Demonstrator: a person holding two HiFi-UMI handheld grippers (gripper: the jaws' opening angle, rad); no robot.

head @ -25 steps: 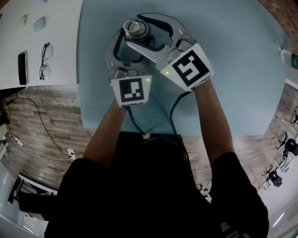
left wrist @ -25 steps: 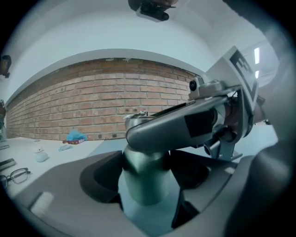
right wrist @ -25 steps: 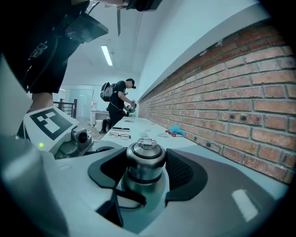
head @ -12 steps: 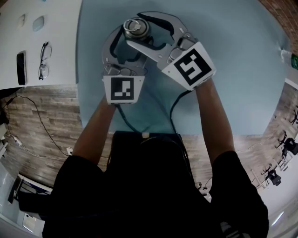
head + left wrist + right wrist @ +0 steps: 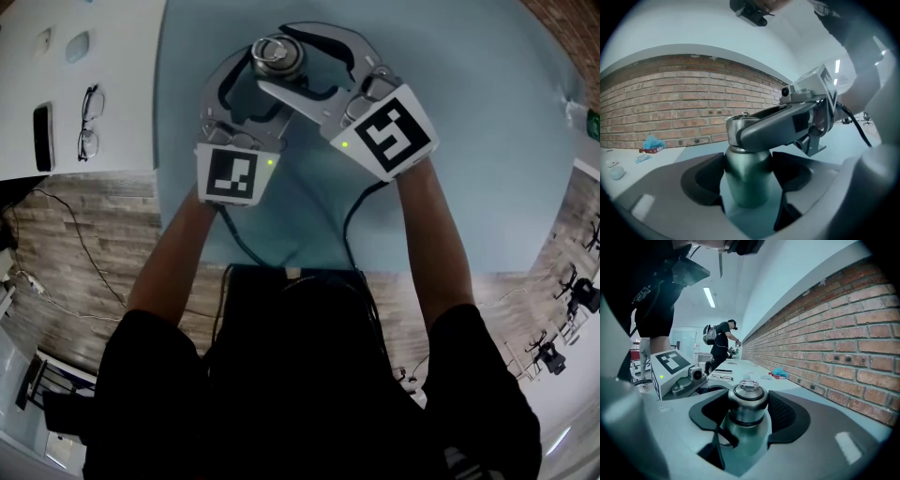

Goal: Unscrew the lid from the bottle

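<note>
A metal bottle [image 5: 746, 180] stands upright on the pale blue table [image 5: 469, 141], at its far side. My left gripper [image 5: 747, 187] is shut on the bottle's body, with a black pad on each side. The steel lid [image 5: 747, 399] has a small ring on top. My right gripper [image 5: 747, 408] is shut on the lid, its ribbed pads against both sides. From above, both grippers meet at the lid [image 5: 275, 54], with the right gripper [image 5: 286, 64] crossing over the left. The bottle's lower half is hidden in the head view.
Glasses [image 5: 90, 122] and a dark phone [image 5: 44, 137] lie on a white table to the left. A brick wall [image 5: 670, 112] runs behind the table, with a blue packet [image 5: 650, 143] at its foot. A person [image 5: 723, 341] stands far off. Cables trail over the wooden floor [image 5: 84, 244].
My left gripper's marker cube has swung to the left around the bottle. The right gripper and the bottle stay almost where they were.
</note>
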